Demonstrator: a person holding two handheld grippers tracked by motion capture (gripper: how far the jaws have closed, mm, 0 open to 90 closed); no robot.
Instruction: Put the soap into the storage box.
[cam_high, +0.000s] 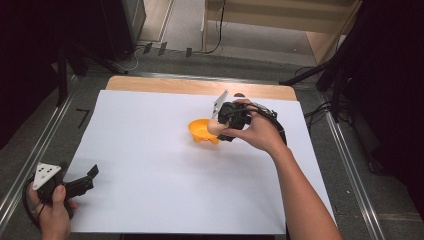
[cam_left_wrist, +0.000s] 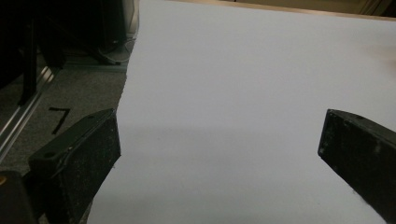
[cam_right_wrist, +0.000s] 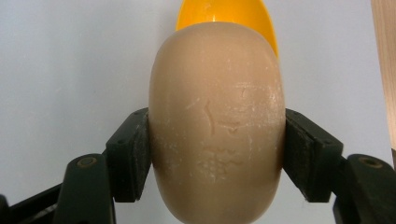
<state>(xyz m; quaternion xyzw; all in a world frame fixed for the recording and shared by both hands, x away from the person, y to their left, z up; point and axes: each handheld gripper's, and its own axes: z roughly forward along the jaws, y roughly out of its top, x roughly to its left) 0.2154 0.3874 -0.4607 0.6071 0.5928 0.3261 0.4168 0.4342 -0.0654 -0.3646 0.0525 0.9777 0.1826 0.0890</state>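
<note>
Beige and waxy, the oval bar of soap (cam_right_wrist: 217, 126) sits clamped in the right tool (cam_right_wrist: 217, 154), its two black pads pressing on the bar's long flanks, roughly at mid-length. In the right gripper view it takes up the centre of the frame, with the rim of a small orange plastic bowl (cam_right_wrist: 224, 14) peeking out at the top behind it. From the high view the right tool (cam_high: 216, 127) hangs right of centre, the soap at its tip just at the near edge of the orange bowl (cam_high: 201, 131), which rests on the white sheet covering the table (cam_high: 150, 165).

I'd judge the bar to be solid and stiff, moderately weighty for its size, and not likely to break, though its embossed face shows whitish scuffing, so the surface marks easily. Its rounded, smooth sides look slippery; a pinch near either tapered end would probably squirt it out. The present hold across the widest, flattest stretch of the flanks seems the safest place, with firm but not crushing pressure.

At the lower left of the high view, the left tool (cam_high: 82, 182) rests in the other hand by the sheet's edge, jaws spread wide with nothing between them, well apart from bowl and soap.
</note>
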